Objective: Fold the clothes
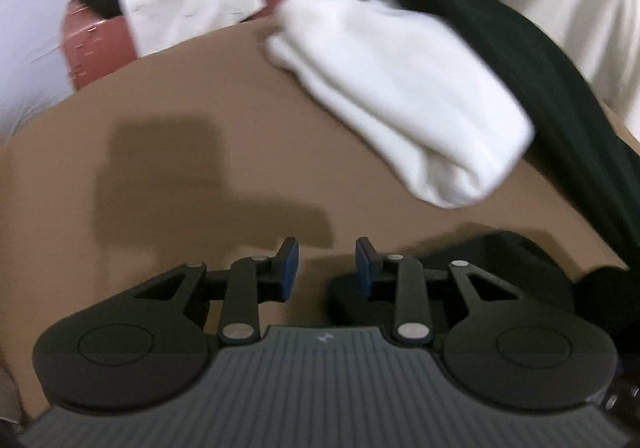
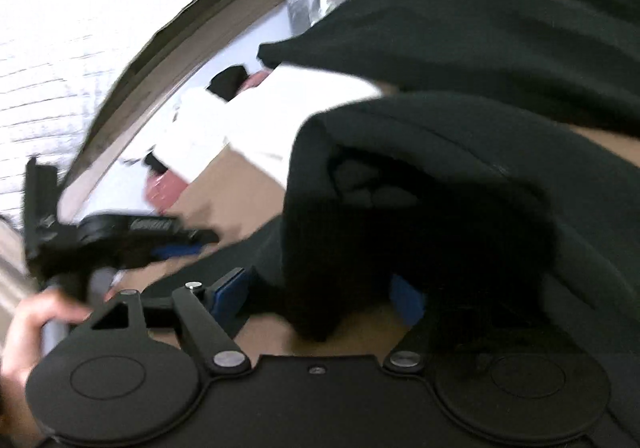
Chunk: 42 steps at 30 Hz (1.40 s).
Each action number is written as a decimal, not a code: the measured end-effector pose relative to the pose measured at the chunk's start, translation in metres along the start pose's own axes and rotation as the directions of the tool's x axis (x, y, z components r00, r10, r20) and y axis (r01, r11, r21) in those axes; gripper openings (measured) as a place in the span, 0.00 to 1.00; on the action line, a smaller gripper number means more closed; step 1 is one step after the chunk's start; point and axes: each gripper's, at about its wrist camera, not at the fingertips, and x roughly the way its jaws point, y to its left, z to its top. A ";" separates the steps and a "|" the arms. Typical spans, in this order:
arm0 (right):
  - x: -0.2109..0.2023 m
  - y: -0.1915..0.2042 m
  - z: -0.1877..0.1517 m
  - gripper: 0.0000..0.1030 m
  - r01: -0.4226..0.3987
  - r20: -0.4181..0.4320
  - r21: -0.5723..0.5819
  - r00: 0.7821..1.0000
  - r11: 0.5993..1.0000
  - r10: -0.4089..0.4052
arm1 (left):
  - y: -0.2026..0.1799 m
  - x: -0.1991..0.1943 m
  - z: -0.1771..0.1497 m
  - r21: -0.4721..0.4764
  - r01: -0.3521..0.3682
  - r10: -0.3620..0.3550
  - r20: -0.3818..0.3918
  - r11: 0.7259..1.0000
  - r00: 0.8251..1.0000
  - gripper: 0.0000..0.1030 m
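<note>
Left gripper (image 1: 327, 264) hovers over bare brown tabletop (image 1: 180, 187), jaws narrowly apart, nothing between them. Dark green knit garment (image 2: 460, 175) lies along the table's right edge, long axis running away — the right gripper (image 2: 320, 298) is nearer, jaws wide around a hanging fold; contact unclear, right pad hidden. Folded white cloth (image 1: 400, 95) sits beside it.

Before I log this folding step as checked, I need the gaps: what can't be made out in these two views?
- Right wrist view: whether the right gripper grips the black garment; the cloth hangs between the jaws and hides the right pad.
- Right wrist view: the left gripper is motion-blurred.
- Left wrist view: the black garment runs off the right edge.
- Left wrist view: what kind of garment the folded white garment is; blurred.
</note>
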 end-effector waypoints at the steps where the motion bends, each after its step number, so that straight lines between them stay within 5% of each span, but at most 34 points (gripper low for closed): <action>1: -0.005 0.001 0.005 0.68 0.012 0.009 -0.018 1.000 1.000 -0.012 | 0.006 0.003 0.001 -0.018 -0.012 0.011 -0.012 1.000 1.000 0.30; 2: -0.006 0.008 0.011 0.58 0.010 0.027 -0.054 1.000 0.998 -0.009 | 0.012 0.006 0.003 -0.044 -0.003 0.003 -0.019 0.999 1.000 0.30; 3: -0.011 0.016 0.019 0.30 -0.011 0.060 -0.108 0.998 0.994 0.018 | 0.017 0.009 0.005 -0.072 0.009 -0.011 -0.025 0.997 1.000 0.30; 4: -0.013 0.020 0.032 0.17 -0.015 0.092 -0.130 0.995 0.991 0.027 | 0.021 0.009 0.006 -0.094 0.028 -0.030 -0.018 0.995 0.999 0.30; 6: -0.021 0.022 0.060 0.16 -0.026 0.163 -0.125 0.985 0.992 0.047 | 0.023 0.006 0.008 -0.116 0.055 -0.053 0.016 0.992 0.998 0.30; 9: -0.023 -0.007 0.105 0.18 0.016 0.249 0.029 0.968 0.999 -0.023 | 0.018 0.003 0.010 -0.100 0.063 -0.056 0.077 0.993 0.995 0.30; 11: -0.012 -0.031 0.122 0.22 0.128 0.233 0.075 0.962 0.989 -0.142 | 0.015 0.004 0.012 -0.078 0.083 -0.077 0.075 0.993 0.994 0.30; 13: -0.003 -0.056 0.136 0.45 0.223 0.161 0.128 0.957 0.966 -0.242 | 0.013 0.002 0.010 -0.071 0.124 -0.119 0.064 0.990 0.991 0.35; 15: -0.012 -0.071 0.137 0.46 0.255 0.107 0.197 0.954 0.947 -0.279 | 0.009 -0.002 0.008 -0.039 0.162 -0.160 0.057 0.986 0.986 0.46; 19: -0.055 -0.074 0.113 0.63 0.188 0.187 0.154 0.959 0.970 -0.215 | -0.010 -0.004 0.006 0.037 0.255 -0.257 0.035 0.966 0.966 0.57; 21: -0.085 -0.076 0.093 0.63 0.190 0.210 0.128 0.954 0.973 -0.214 | -0.021 -0.003 0.003 0.064 0.363 -0.363 -0.016 0.930 0.932 0.63; 24: -0.116 -0.078 0.048 0.63 0.180 0.203 0.065 0.961 0.981 -0.190 | -0.024 0.007 0.001 -0.077 0.524 -0.529 -0.104 0.848 0.842 0.68; 27: -0.134 -0.065 -0.010 0.64 0.268 0.199 0.046 0.942 0.962 -0.271 | -0.026 0.012 -0.001 -0.172 0.542 -0.563 -0.115 0.823 0.818 0.68; 30: -0.140 -0.047 -0.059 0.64 0.348 0.229 0.012 0.912 0.938 -0.341 | -0.039 0.001 -0.003 -0.035 0.502 -0.503 -0.093 0.864 0.859 0.68; 33: -0.132 -0.034 -0.077 0.64 0.387 0.232 -0.080 0.903 0.919 -0.361 | -0.047 -0.017 -0.008 0.095 0.520 -0.515 -0.070 0.849 0.854 0.68; 36: -0.112 -0.018 -0.070 0.64 0.442 0.186 -0.218 0.894 0.870 -0.407 | -0.072 -0.055 -0.021 0.422 0.430 -0.499 0.065 0.798 0.864 0.69; 39: -0.096 0.004 -0.058 0.65 0.425 0.218 -0.334 0.903 0.842 -0.370 | -0.097 -0.062 -0.040 0.578 0.377 -0.508 0.077 0.724 0.858 0.72; 40: -0.092 0.008 -0.055 0.65 0.422 0.218 -0.358 0.905 0.833 -0.365 | -0.106 -0.059 -0.046 0.612 0.353 -0.495 0.074 0.708 0.866 0.77; 42: -0.086 0.012 -0.054 0.65 0.439 0.210 -0.379 0.898 0.815 -0.386 | -0.127 -0.042 -0.059 0.693 0.213 -0.387 0.102 0.688 0.916 0.81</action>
